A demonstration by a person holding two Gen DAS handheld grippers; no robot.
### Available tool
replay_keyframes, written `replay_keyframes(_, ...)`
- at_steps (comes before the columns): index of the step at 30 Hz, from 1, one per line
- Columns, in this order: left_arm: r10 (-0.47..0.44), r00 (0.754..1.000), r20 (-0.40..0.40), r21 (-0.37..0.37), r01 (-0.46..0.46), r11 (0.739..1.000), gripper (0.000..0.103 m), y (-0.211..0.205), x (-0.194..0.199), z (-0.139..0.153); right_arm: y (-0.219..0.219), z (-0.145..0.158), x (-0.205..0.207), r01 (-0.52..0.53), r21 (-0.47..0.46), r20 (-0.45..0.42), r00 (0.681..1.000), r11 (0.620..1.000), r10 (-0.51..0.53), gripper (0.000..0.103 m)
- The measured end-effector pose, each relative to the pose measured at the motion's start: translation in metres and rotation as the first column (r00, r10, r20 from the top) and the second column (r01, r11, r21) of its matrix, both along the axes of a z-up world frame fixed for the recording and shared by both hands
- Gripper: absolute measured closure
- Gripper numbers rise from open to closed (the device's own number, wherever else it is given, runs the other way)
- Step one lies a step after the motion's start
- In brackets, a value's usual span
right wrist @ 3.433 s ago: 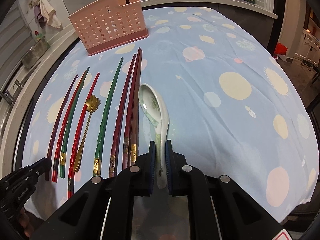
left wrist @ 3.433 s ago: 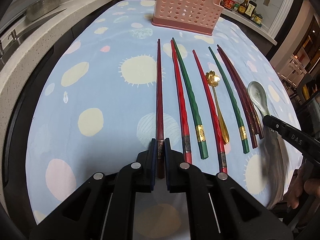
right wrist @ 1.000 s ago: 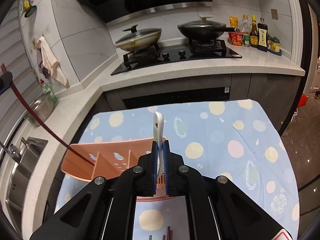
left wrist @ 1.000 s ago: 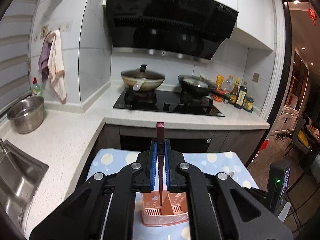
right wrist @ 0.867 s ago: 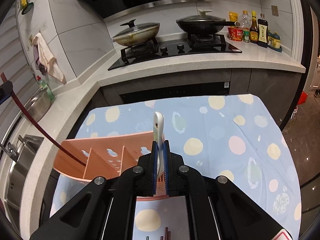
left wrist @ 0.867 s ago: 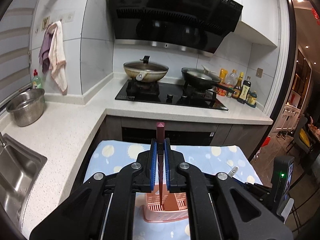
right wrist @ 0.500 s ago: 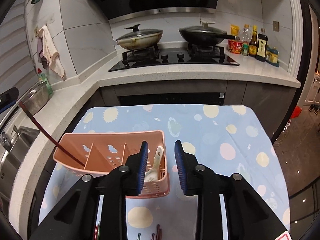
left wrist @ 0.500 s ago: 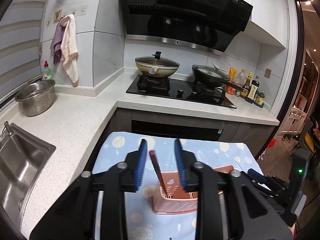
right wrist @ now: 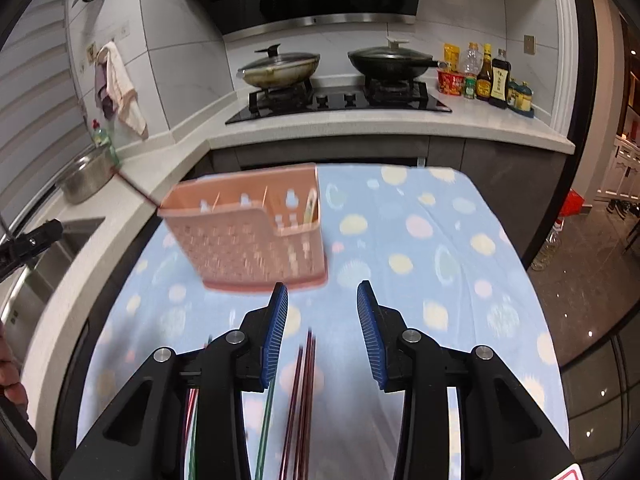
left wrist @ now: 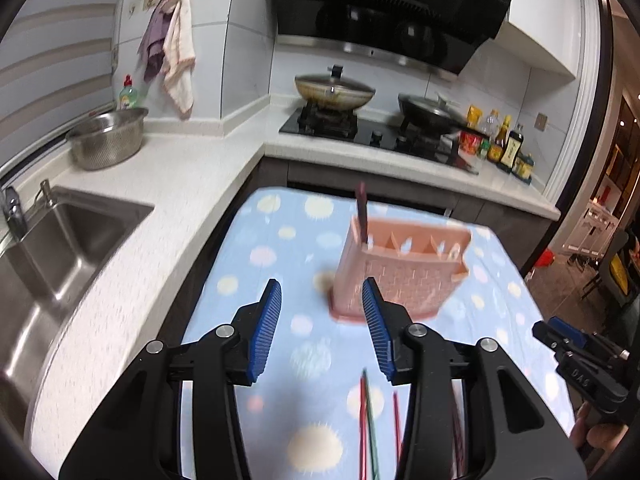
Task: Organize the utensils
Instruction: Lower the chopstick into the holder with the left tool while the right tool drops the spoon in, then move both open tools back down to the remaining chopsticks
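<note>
From the left wrist camera, the left tool [left wrist: 322, 324] has its jaws apart and opening, with nothing between them. Past it, the pink basket [left wrist: 394, 276] stands on the dotted cloth on the desk [left wrist: 276, 240]. One dark red chopstick [left wrist: 362, 210] stands in the basket's left end. More chopsticks [left wrist: 368, 428] lie on the cloth near the camera.

From the right wrist camera, the right tool [right wrist: 322, 330] is also apart, opening and empty. A white spoon [right wrist: 309, 209] sits in the basket's right end.
</note>
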State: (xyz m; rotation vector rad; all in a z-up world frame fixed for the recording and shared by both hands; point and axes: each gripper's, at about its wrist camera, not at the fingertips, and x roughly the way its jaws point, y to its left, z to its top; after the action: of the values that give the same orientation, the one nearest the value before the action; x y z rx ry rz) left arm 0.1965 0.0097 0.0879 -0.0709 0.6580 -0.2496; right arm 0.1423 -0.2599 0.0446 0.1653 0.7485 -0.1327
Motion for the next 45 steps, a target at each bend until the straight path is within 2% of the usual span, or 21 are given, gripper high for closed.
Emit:
replay_keyframes(6,-0.02,0.997,-0.075,0.067,0.025,0.997,0.063,0.004,-0.058,-0.049,0.015,-0.029,-0.058,0.019,0.012,-0.056,0.998,1.0,-0.018,0.067)
replay_keyframes(10,-0.056,0.987,-0.149,0.049,0.064,0.997,0.063,0.004,-0.093,-0.082,0.023,-0.049,-0.09,0.033,0.014,-0.097,0.995,0.999,-0.032,0.067)
replay_keyframes(17,-0.098,0.965,-0.242,0.076,0.119,0.99,0.063,-0.01,-0.139,-0.129,0.031,-0.079,-0.127,0.036,0.04,-0.161,0.986,0.999,-0.029,0.067)
replay_keyframes(24,-0.113,0.949,-0.294,0.097,0.147,0.984,0.063,-0.019,-0.157,-0.155,0.037,-0.097,-0.143,0.033,0.056,-0.198,0.98,0.998,-0.022,0.067)
replay_keyframes(33,-0.14,0.936,-0.323,0.106,0.182,0.978,0.064,-0.029,-0.159,-0.17,0.041,-0.105,-0.146,0.022,0.068,-0.217,0.976,0.997,-0.007,0.067)
replay_keyframes(39,-0.137,0.936,-0.325,0.112,0.182,0.977,0.078,-0.029,-0.156,-0.177,0.042,-0.112,-0.144,0.016,0.076,-0.229,0.974,0.997,0.002,0.067)
replay_keyframes(43,-0.129,0.937,-0.324,0.107,0.172,0.979,0.093,-0.024,-0.151,-0.177,0.045,-0.118,-0.14,0.004,0.074,-0.239,0.971,0.997,0.014,0.067)
replay_keyframes(45,-0.127,0.936,-0.327,0.099,0.168,0.981,0.095,-0.022,-0.148,-0.178,0.047,-0.122,-0.138,-0.003,0.073,-0.244,0.97,0.997,0.02,0.067)
